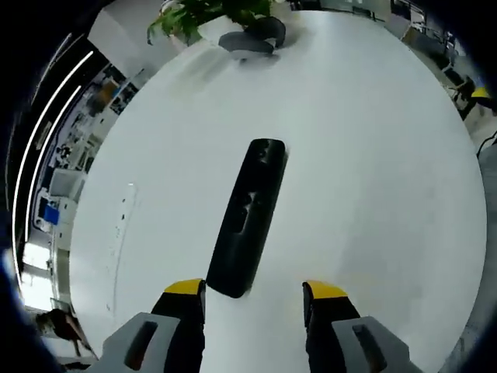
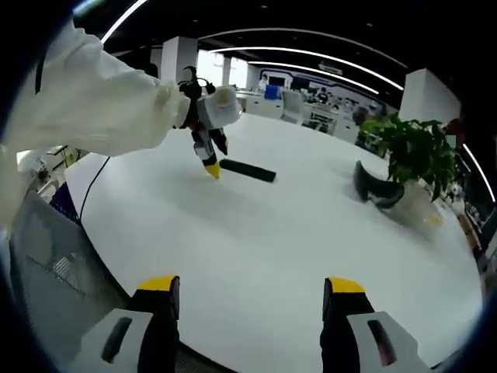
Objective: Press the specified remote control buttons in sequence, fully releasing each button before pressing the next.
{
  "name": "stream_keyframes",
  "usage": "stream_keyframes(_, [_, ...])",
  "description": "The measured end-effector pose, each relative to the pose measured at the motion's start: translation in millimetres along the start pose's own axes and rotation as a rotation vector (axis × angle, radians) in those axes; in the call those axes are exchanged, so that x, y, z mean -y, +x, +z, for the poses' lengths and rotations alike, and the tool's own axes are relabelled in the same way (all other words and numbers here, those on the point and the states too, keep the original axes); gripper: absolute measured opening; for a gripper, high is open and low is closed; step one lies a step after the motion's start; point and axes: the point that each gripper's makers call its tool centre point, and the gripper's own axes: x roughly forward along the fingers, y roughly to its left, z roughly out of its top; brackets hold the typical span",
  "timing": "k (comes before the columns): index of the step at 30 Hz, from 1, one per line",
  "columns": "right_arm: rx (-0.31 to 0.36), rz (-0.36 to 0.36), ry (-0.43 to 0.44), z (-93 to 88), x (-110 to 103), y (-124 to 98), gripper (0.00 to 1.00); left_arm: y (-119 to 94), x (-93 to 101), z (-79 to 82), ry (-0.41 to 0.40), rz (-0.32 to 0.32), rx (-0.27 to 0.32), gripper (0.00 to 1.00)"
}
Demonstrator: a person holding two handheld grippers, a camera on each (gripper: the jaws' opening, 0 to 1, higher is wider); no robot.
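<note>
Left gripper (image 1: 256, 291): 2 yellow-tipped jaws spread wide, gripping nothing, hovering over the white table (image 1: 373, 179). Black remote control (image 1: 248, 217) lies flat straight ahead of it, its near end just between and beyond the jaw tips, closer to the left jaw; long axis runs away from the gripper, leaning slightly right. Contact between jaw and remote: can't tell. Beyond the remote's far end, well apart, a dark curved object (image 1: 252, 39) sits beside a green plant (image 1: 210, 12).

Right gripper (image 2: 252, 291): jaws also wide, nothing between them, bare tabletop ahead. Far ahead and left of it, a white sleeve (image 2: 93, 101) reaches in carrying the other gripper, tips pointed down just beside 1 end of the remote. Right of the remote, well apart, the same dark object in front of the plant.
</note>
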Motion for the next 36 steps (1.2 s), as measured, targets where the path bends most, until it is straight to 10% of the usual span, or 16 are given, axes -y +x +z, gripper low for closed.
stream_keyframes(16, [-0.019,0.003,-0.006,-2.9,-1.2,1.6,0.73,5.3,-6.6,2.3,0.013,-0.102,-0.036,0.54])
stream_keyframes(18, [-0.019,0.009,-0.005,-3.0,-1.9,2.0,0.73,3.5,11.3,-2.7,-0.064,-0.22,-0.071,0.42])
stream_keyframes(36, [-0.026,0.015,-0.011,-4.7,-4.2,2.8,0.72,6.3,8.2,-1.2,0.013,-0.184,-0.105,0.35])
